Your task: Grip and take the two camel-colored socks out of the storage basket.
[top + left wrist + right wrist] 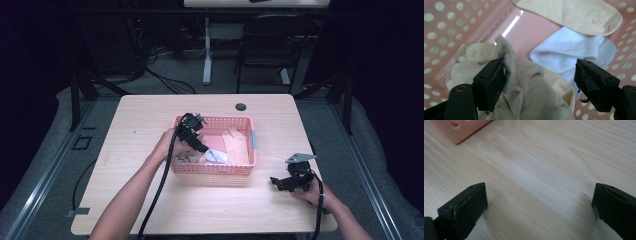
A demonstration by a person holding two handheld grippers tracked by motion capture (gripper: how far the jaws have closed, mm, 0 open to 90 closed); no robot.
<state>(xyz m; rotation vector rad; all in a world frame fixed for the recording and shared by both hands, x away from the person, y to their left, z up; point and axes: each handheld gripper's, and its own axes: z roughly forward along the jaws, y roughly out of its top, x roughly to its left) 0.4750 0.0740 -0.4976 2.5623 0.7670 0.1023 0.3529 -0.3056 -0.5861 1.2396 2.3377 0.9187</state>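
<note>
My left gripper (pixel 539 75) is inside the pink basket (pixel 239 169), jaws spread wide over a crumpled beige sock (pixel 524 92) at the basket's near-left corner, a fold of it touching one jaw; a white sock (pixel 571 52) lies just beside it and a cream sock (pixel 574 12) beyond, with the perforated basket walls close on both sides. My right gripper (pixel 539 207) rests on the table (pixel 150 115) off the basket's near-right corner, jaws wide apart and holding nothing. Bare wood lies between them, and the table's right edge is near.
</note>
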